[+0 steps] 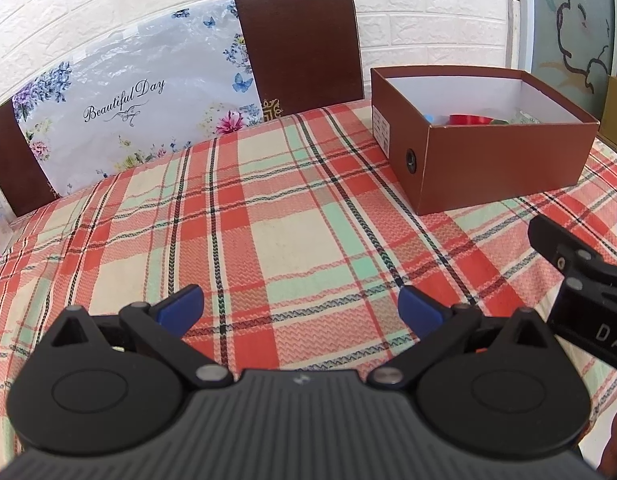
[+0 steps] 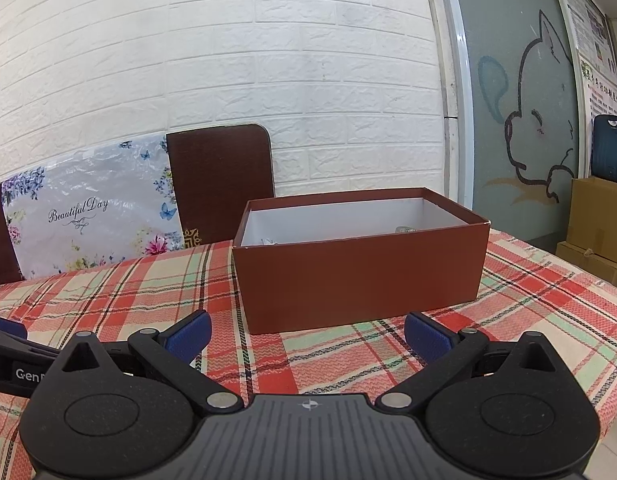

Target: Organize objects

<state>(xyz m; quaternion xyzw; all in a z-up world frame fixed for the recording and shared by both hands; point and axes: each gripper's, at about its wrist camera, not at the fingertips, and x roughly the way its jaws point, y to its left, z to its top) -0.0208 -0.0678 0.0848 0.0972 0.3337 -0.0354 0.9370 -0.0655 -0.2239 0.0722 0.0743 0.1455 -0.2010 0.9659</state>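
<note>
My left gripper (image 1: 299, 307) hovers low over the table (image 1: 268, 208), its blue-padded fingers spread wide with nothing between them. My right gripper (image 2: 306, 336) is likewise spread wide and holds nothing. From the left wrist view, part of my right gripper shows at the right edge, just beside the left one.

A brown cardboard shoebox (image 2: 360, 276) with its lid off stands on the table. It sits directly ahead of my right gripper, near but not touching, and ahead and to the right of my left gripper, farther off. The box is white inside. From the left wrist view I can see a red object (image 1: 470, 120) lying in it, with a bit of light blue to its left and something pale to its right; these are too hidden by the box wall to name.

The table is covered with a red, green and cream plaid tablecloth (image 1: 236, 240). Beyond its far edge a dark brown board (image 1: 304, 48) leans against a white brick wall (image 2: 228, 60), with a floral plastic bag (image 1: 128, 108) reading "Beautiful Day" in front of it. To the right, a glass panel bears a cat drawing (image 2: 540, 120), and cardboard cartons (image 2: 596, 224) stand below it.
</note>
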